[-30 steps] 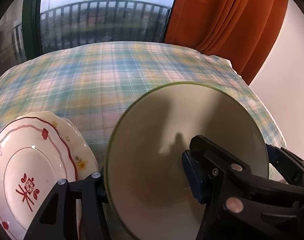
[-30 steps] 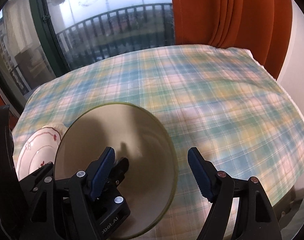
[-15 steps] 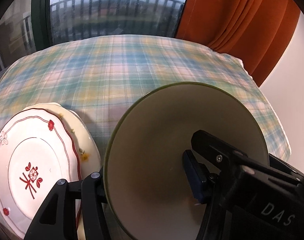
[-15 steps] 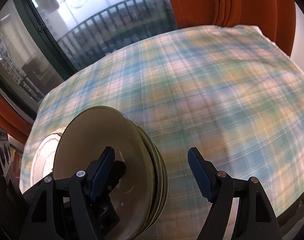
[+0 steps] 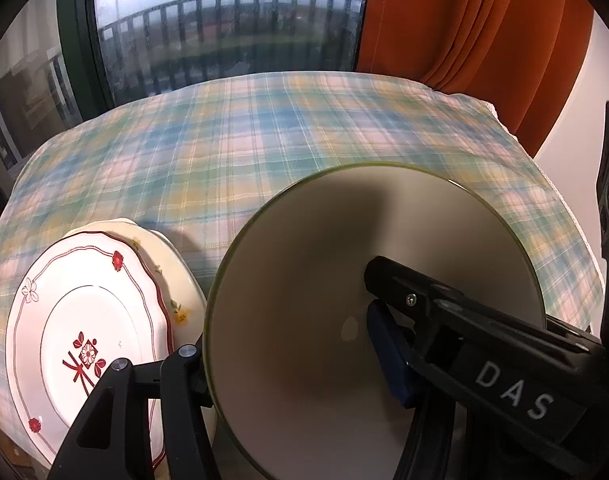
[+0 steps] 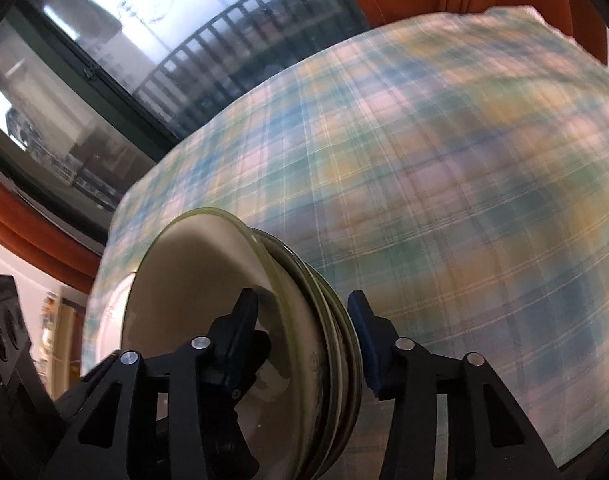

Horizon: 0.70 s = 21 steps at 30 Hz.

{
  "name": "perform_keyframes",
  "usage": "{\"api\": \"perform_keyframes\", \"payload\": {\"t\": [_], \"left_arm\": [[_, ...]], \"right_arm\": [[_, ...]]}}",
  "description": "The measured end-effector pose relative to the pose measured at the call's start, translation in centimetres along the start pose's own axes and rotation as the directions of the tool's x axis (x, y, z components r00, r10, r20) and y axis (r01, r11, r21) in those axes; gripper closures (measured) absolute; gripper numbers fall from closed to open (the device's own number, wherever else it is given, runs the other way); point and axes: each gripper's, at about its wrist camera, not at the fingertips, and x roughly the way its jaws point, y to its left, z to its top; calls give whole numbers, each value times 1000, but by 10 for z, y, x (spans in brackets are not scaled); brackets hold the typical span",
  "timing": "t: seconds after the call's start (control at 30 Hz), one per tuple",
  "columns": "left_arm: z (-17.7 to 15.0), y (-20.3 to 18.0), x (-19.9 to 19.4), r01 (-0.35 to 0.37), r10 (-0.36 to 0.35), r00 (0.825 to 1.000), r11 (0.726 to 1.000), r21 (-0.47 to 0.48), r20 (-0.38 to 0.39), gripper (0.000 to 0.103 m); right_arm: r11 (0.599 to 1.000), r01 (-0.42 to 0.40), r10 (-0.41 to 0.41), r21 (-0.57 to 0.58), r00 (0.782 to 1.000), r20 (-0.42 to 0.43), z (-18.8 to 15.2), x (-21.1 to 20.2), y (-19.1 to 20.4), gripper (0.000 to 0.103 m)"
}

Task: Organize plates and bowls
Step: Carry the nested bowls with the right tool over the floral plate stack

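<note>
A stack of cream bowls with green rims (image 5: pixel 304 320) fills the lower middle of the left wrist view, tilted on its side. My left gripper (image 5: pixel 288 356) is shut on the bowls' rim, one finger inside the top bowl, one outside. The stack also shows in the right wrist view (image 6: pixel 232 304), edge-on. My right gripper (image 6: pixel 304 316) straddles the stack's rim with its pads close on both sides; contact is unclear. Two stacked plates, the top one white with red flowers (image 5: pixel 84 340), lie left of the bowls.
A plaid tablecloth (image 5: pixel 304 140) covers the table. A window with a balcony railing (image 5: pixel 232 28) is behind it and an orange curtain (image 5: pixel 464 20) hangs at the right. The table's edges drop off at the right and near sides.
My right gripper has swung round to the bowls' edge and its jaws have narrowed around the stack. The bowls have tilted further, showing several rims. The left gripper keeps its hold.
</note>
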Motion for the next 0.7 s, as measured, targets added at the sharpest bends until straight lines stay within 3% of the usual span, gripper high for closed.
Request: {"api": "perform_keyframes", "payload": {"t": [0.47, 0.7], "left_arm": [[-7, 8, -9, 48, -48, 998, 999, -12, -34, 41], [-9, 22, -38, 74, -73, 997, 997, -26, 36, 41]], "right_arm": [[997, 75, -75, 16, 997, 1, -11, -9, 9, 54], [997, 81, -81, -7, 996, 42, -14, -26, 32, 54]]}}
